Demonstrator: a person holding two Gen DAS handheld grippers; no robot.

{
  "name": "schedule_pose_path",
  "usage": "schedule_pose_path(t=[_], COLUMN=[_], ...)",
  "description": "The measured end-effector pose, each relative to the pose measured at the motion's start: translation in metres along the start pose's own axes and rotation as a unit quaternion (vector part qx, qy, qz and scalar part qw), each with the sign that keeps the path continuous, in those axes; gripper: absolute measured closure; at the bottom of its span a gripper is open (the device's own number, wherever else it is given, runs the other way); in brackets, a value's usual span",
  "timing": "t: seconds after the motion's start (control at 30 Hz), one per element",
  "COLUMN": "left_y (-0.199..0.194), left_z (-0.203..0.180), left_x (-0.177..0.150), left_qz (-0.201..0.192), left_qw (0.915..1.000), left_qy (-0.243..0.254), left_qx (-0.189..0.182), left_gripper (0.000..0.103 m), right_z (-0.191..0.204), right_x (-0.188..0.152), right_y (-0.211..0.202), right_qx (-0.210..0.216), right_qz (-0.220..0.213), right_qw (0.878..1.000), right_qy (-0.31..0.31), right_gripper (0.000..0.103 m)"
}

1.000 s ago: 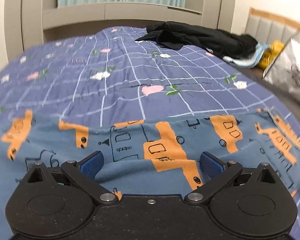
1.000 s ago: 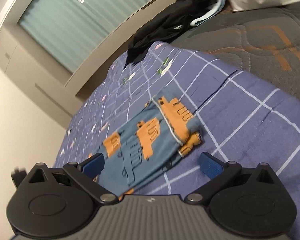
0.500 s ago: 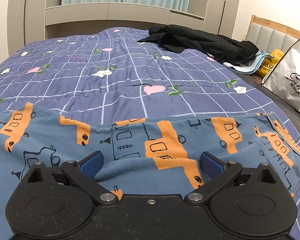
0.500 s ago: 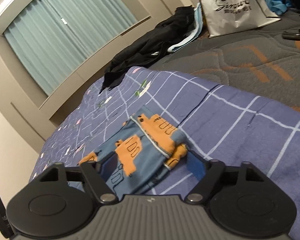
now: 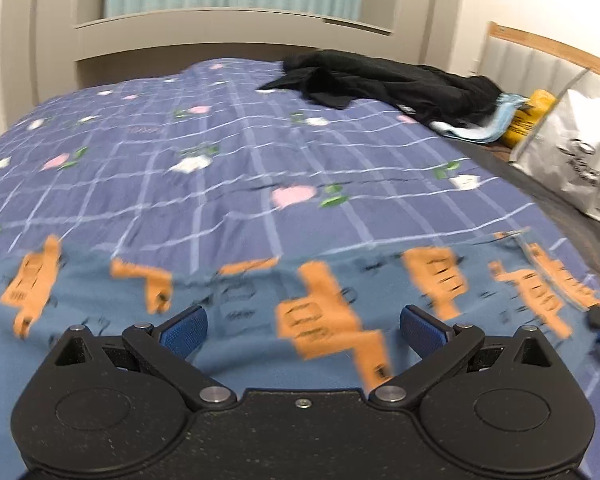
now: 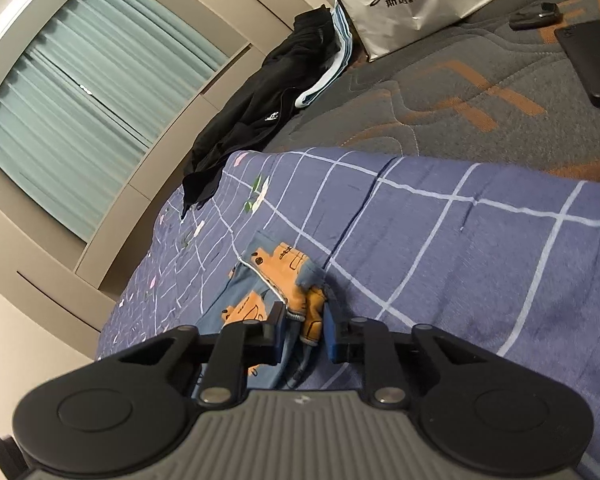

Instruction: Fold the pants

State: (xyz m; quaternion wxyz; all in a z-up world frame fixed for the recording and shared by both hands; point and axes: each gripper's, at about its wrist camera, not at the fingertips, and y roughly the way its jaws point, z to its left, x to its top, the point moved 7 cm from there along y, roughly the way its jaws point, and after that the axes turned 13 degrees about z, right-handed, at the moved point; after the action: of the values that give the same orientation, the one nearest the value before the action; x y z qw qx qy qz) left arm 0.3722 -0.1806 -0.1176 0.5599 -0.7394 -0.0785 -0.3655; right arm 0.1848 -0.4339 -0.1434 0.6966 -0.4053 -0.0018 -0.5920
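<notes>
Blue pants (image 5: 236, 300) with orange vehicle prints lie flat across the near part of a checked blue quilt (image 5: 220, 168). My left gripper (image 5: 303, 326) hovers low over their middle, open, its blue pads wide apart with cloth lying beneath the gap. In the right wrist view the pants (image 6: 276, 260) end in a bunched waistband with a white cord. My right gripper (image 6: 303, 332) is at that end. Its jaws are closing, and the pads press the bunched orange-and-blue fabric from both sides.
Black clothing (image 5: 380, 80) and a light blue garment lie at the quilt's far right. A white shopping bag (image 6: 404, 0) stands by the headboard. A dark phone (image 6: 592, 60) and a small black item rest on the grey mattress cover (image 6: 440, 100).
The right gripper's jaws have come in from wide apart onto the waistband end of the pants, and the gripper has rolled. The left gripper has stayed open in place.
</notes>
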Motion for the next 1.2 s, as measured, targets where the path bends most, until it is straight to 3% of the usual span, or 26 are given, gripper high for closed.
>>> schedule_pose_path(t=[0.1, 0.2, 0.37, 0.47, 0.6, 0.77, 0.9, 1.0, 1.07, 1.13, 1.2], left_y=[-0.005, -0.006, 0.006, 0.016, 0.03, 0.051, 0.059, 0.059, 0.059, 0.059, 0.058], left_z=[-0.018, -0.044, -0.093, -0.118, -0.145, -0.158, -0.162, -0.163, -0.165, -0.166, -0.166], left_x=[0.022, 0.044, 0.072, 0.08, 0.084, 0.073, 0.061, 0.057, 0.056, 0.055, 0.055], left_qz=[0.01, 0.034, 0.13, 0.18, 0.225, 0.286, 0.292, 0.281, 0.281, 0.28, 0.277], left_qw=[0.9989, 0.9929, 0.9679, 0.9551, 0.9469, 0.9446, 0.9454, 0.948, 0.9473, 0.947, 0.9474], left_qy=[0.018, 0.034, 0.024, 0.011, 0.03, 0.053, 0.078, 0.107, 0.117, 0.123, 0.124], left_qx=[-0.042, -0.109, -0.214, -0.235, -0.228, -0.153, -0.122, -0.104, -0.101, -0.098, -0.1], left_gripper=[0.001, 0.001, 0.001, 0.001, 0.001, 0.002, 0.01, 0.024, 0.047, 0.063, 0.066], right_z=[-0.001, 0.006, 0.034, 0.059, 0.088, 0.11, 0.121, 0.127, 0.128, 0.127, 0.125], right_x=[-0.002, -0.006, -0.017, -0.028, -0.048, -0.076, -0.093, -0.103, -0.105, -0.106, -0.106], right_y=[0.0, -0.001, -0.005, -0.004, 0.006, 0.024, 0.033, 0.038, 0.041, 0.042, 0.042], right_qx=[-0.005, -0.02, -0.058, -0.085, -0.111, -0.127, -0.136, -0.141, -0.144, -0.144, -0.144], right_qz=[-0.005, -0.017, -0.046, -0.061, -0.061, -0.033, -0.03, -0.029, -0.031, -0.031, -0.033], right_qw=[1.0, 0.999, 0.987, 0.968, 0.937, 0.899, 0.875, 0.861, 0.858, 0.859, 0.861], right_qy=[-0.008, -0.038, -0.141, -0.23, -0.326, -0.418, -0.463, -0.488, -0.493, -0.491, -0.487], right_gripper=[0.085, 0.086, 0.087, 0.087, 0.087, 0.087, 0.09, 0.09, 0.09, 0.09, 0.09])
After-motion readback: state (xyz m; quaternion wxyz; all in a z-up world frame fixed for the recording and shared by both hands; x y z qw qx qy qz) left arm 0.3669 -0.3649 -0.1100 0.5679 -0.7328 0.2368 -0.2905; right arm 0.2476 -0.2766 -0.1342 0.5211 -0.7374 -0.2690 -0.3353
